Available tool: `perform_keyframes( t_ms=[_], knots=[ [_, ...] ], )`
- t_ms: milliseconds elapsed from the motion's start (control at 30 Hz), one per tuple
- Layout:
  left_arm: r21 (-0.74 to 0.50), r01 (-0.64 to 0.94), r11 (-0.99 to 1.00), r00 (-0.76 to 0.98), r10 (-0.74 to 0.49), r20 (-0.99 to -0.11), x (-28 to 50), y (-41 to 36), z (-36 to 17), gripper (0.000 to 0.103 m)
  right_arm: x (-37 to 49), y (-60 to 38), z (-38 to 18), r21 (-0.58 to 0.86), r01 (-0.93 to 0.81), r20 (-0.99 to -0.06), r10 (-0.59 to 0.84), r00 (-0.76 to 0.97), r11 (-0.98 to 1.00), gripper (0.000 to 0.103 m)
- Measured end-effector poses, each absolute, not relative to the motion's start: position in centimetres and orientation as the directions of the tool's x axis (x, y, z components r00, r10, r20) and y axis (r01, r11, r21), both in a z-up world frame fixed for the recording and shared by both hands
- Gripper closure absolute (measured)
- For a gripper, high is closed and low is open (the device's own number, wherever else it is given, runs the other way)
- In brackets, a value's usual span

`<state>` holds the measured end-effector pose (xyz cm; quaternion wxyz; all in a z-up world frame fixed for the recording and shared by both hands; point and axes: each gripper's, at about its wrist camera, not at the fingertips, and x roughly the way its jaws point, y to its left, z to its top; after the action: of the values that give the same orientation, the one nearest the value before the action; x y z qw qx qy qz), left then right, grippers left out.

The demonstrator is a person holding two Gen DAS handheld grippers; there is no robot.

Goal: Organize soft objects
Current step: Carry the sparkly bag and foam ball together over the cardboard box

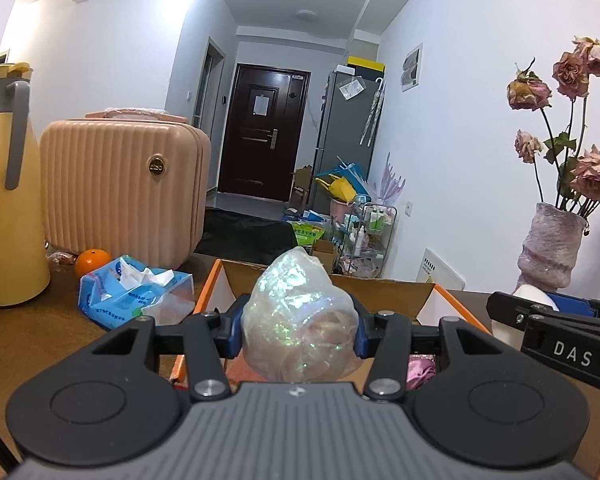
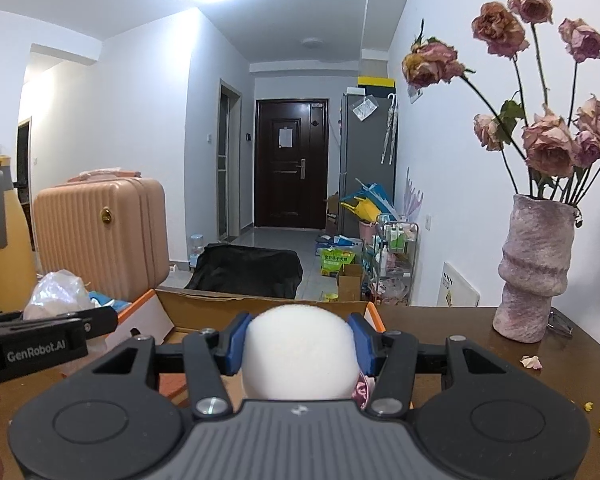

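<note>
At the centre of each wrist view, above an open cardboard box (image 1: 428,294) on the brown table (image 2: 460,328), the left gripper (image 1: 300,326) pinched a crumpled shiny plastic bag (image 1: 300,320) while the right gripper (image 2: 300,346) squeezed a white foam ball (image 2: 300,352) between its blue pads.

suitcase (image 1: 120,188) left of box (image 1: 380,284)

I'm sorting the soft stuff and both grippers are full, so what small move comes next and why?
Probably lower the left gripper and release the crinkly plastic bundle into the cardboard box open right below it. The right gripper holds the white foam ball over the same box.
</note>
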<state>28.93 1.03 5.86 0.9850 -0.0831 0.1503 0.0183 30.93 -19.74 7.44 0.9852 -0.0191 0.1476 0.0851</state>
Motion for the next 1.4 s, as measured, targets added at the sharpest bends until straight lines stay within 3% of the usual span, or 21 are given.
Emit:
perform_keyframes(
  t_ms=[1400],
  knots=[
    [-0.114, -0.122, 0.986, 0.927, 0.072, -0.368, 38.5, 1.2, 4.4, 0.053, 42.5, -16.7, 4.5, -0.095, -0.158, -0.491, 0.092, 0.866, 0.983, 0.051]
  ],
)
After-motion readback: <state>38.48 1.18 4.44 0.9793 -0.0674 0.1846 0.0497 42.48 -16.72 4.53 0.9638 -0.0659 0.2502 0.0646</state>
